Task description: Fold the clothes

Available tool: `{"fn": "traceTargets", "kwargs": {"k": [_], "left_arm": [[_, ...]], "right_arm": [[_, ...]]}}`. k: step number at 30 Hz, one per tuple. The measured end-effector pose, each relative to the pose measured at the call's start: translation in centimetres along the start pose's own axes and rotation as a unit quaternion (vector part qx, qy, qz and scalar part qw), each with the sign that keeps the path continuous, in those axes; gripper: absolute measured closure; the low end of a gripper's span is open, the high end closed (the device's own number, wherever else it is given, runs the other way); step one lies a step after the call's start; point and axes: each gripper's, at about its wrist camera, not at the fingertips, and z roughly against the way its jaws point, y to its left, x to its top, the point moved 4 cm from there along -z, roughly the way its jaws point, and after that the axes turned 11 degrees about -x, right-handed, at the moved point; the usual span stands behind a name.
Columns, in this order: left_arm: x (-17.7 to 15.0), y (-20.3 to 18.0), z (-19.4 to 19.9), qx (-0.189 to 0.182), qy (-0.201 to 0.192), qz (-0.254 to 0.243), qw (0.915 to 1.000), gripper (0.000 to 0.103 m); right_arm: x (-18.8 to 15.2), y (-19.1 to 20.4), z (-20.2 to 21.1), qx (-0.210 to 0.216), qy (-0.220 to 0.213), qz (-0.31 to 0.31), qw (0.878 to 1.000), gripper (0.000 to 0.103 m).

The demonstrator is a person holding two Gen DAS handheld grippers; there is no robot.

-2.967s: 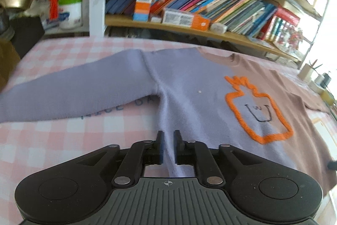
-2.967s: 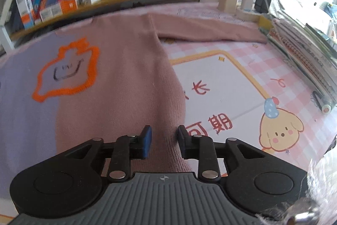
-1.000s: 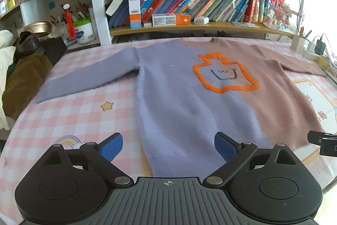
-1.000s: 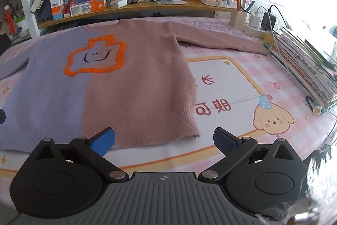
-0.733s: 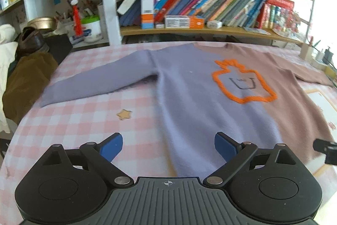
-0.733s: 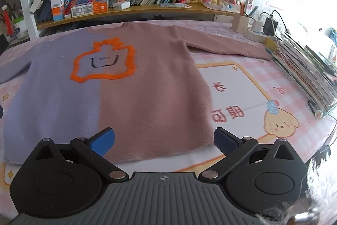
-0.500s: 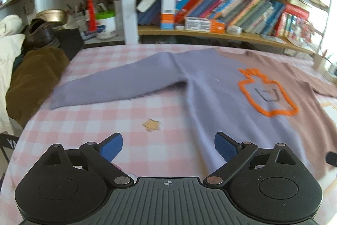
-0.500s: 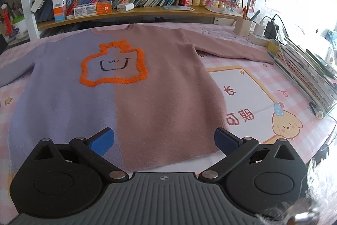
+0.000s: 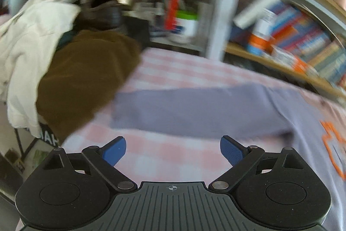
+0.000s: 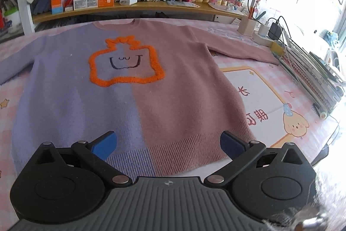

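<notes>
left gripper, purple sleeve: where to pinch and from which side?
Probably the cuff end of the purple sleeve, approached from the table's left edge. The sleeve lies flat and straight out from the sweater, its free end nearest the open left gripper, so a low pinch there could carry it inward.

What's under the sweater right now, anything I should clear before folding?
The sweater lies flat on a pink checked tablecloth; its pink side's edge overlaps a printed mat with a cartoon puppy. No lumps show, but whatever lies beneath the body is covered.
</notes>
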Motion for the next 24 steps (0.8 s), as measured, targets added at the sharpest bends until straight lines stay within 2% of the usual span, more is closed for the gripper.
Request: {"fn": "traceTargets", "kwargs": {"k": [4,8,12,13,15,17,24], "left_arm": [[0.6,3.3,-1.2,0.018,-0.013,0.057,0.9981,0.008],[0.7,5.0,-2.1,0.035,-0.025,0.082,0.9957,0.009],[1.1,5.9,-3.0,0.04,-0.038,0.098,0.9937,0.022],[1.3,6.1,-3.2,0.037,-0.043,0.104,0.993,0.029],[1.5,6.1,-3.4,0.014,-0.05,0.126,0.9906,0.038],[1.5,5.7,-3.6,-0.01,-0.052,0.14,0.9888,0.039],[1.1,3.4,-4.2,-0.065,-0.041,0.14,0.9871,0.039]], "right_arm": [[-0.4,-0.1,0.0,-0.021,0.012,0.001,1.0,0.0],[-0.9,-0.3,0.0,-0.036,0.022,0.003,0.999,0.0],[-1.2,-0.4,0.1,-0.047,0.027,0.005,0.999,0.0],[-1.2,-0.4,0.1,-0.049,0.028,0.006,0.998,0.0],[-1.4,-0.5,0.1,-0.054,0.032,0.004,0.998,0.0],[-1.4,-0.6,0.0,-0.058,0.035,0.002,0.998,0.0],[-1.2,-0.2,-0.2,-0.058,0.034,0.003,0.998,0.0]]}}
